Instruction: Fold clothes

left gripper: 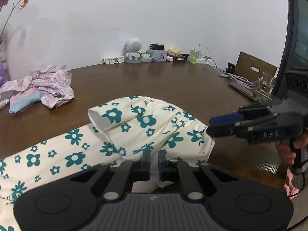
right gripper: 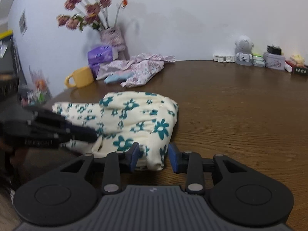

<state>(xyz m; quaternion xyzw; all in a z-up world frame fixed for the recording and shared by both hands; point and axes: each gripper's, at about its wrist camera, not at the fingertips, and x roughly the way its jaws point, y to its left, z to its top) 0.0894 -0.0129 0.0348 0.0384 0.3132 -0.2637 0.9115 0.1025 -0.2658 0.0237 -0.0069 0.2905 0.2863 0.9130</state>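
Note:
A cream garment with teal flowers (left gripper: 134, 130) (right gripper: 134, 115) lies partly folded on the brown wooden table (left gripper: 154, 80); one long part trails off to the left in the left wrist view. My left gripper (left gripper: 154, 163) is at the garment's near edge, its fingers almost together with cream fabric pinched between them. In the right wrist view it shows blurred at the left (right gripper: 94, 132), tips on the fabric. My right gripper (right gripper: 154, 157) is open, with a folded corner of the garment between its blue pads. From the left wrist it appears at the gathered waistband end (left gripper: 209, 125).
A crumpled pile of pink clothes (left gripper: 44, 84) (right gripper: 134, 69) lies at the back left by a yellow mug (right gripper: 80, 77), purple packs (right gripper: 100, 54) and a flower vase (right gripper: 111, 36). Small items and a white speaker figure (left gripper: 132, 51) line the wall. Cables (left gripper: 240, 77), a phone (left gripper: 244, 91) and a glass (left gripper: 267, 82) sit right.

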